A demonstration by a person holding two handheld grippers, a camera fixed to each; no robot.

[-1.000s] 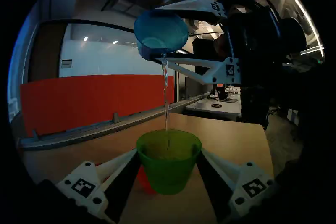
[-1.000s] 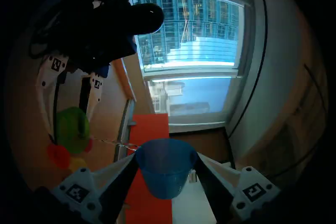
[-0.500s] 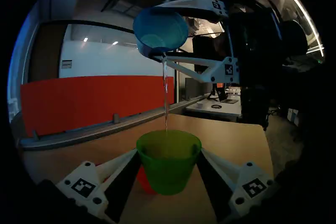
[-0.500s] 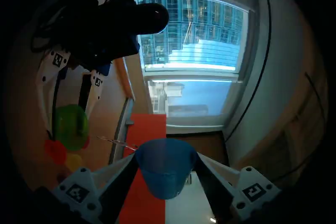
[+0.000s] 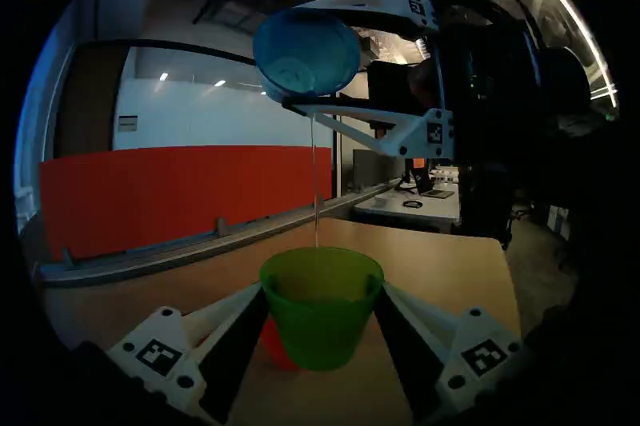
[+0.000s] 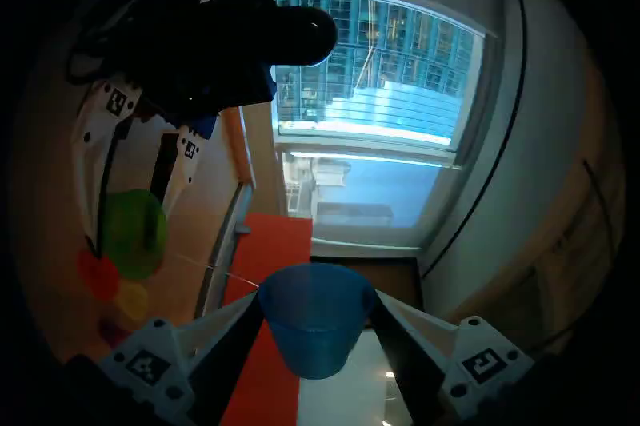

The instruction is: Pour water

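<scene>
My left gripper (image 5: 320, 318) is shut on an upright green cup (image 5: 322, 316) above a wooden table (image 5: 448, 262). High over it, the right gripper (image 5: 352, 58) holds a blue cup (image 5: 306, 52) tipped sideways, mouth toward me. A thin thread of water (image 5: 314, 186) falls from its rim into the green cup. In the right gripper view, my right gripper (image 6: 316, 330) is shut on the blue cup (image 6: 314, 328). The green cup (image 6: 134, 234) sits far left between the left gripper's white fingers (image 6: 102, 146), with a fine water line (image 6: 216, 270) running toward it.
Red (image 5: 272, 342) cup behind the green one; red (image 6: 100, 274) and yellow (image 6: 132, 300) cups on the table. An orange wall panel (image 5: 176, 190) and a metal rail (image 5: 200, 238) line the table's far edge. A large window (image 6: 376, 146) and a desk with a laptop (image 5: 420, 186) lie beyond.
The blue cup has tipped a little further and the water stream has thinned from a thick ribbon to a fine thread. The green cup has stayed still.
</scene>
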